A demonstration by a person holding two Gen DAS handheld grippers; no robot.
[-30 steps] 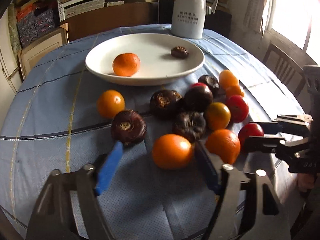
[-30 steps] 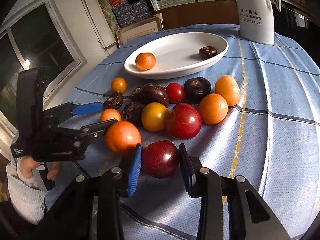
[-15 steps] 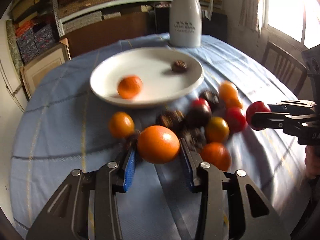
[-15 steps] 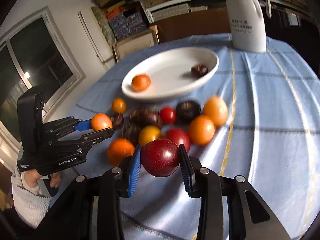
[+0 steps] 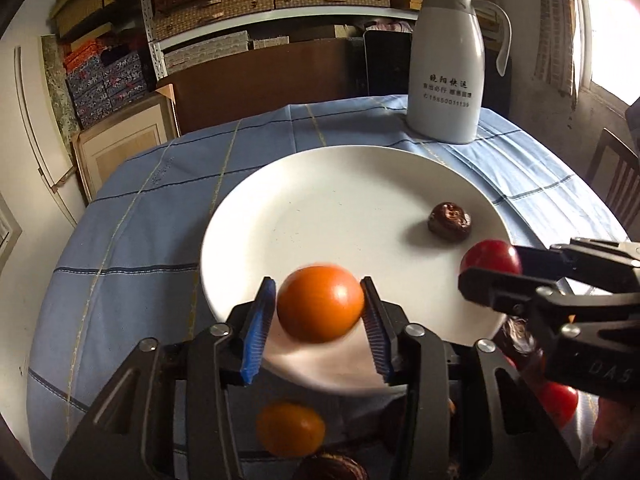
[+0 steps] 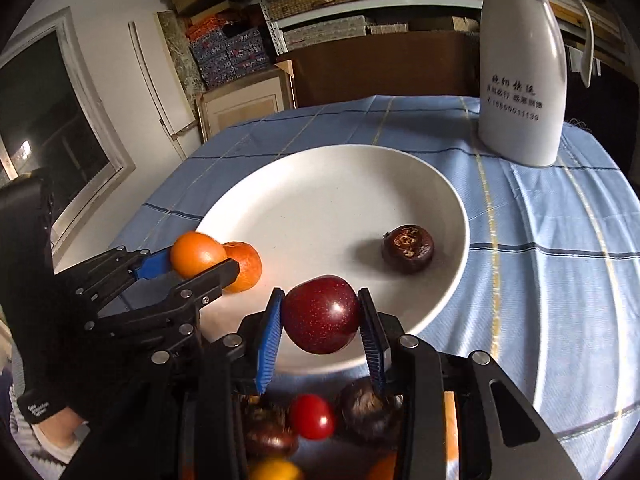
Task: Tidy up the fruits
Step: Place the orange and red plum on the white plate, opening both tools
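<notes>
My left gripper (image 5: 318,312) is shut on an orange fruit (image 5: 320,303) and holds it over the near rim of the white plate (image 5: 340,208); it also shows in the right wrist view (image 6: 200,258). My right gripper (image 6: 320,318) is shut on a dark red plum (image 6: 321,314) over the plate's near edge (image 6: 448,296); the plum also shows in the left wrist view (image 5: 491,258). On the plate lie a dark brown chestnut-like fruit (image 6: 408,248) and a mandarin (image 6: 245,266), which the held orange hides in the left wrist view.
A white thermos jug (image 5: 446,64) stands behind the plate on the blue checked tablecloth (image 5: 132,240). Several loose fruits lie below the grippers: an orange one (image 5: 290,428), a red one (image 6: 311,416), dark brown ones (image 6: 366,410). A chair (image 5: 618,184) stands at right.
Both grippers closed on their fruit, lifted it off the cloth and carried it forward to the plate's near rim.
</notes>
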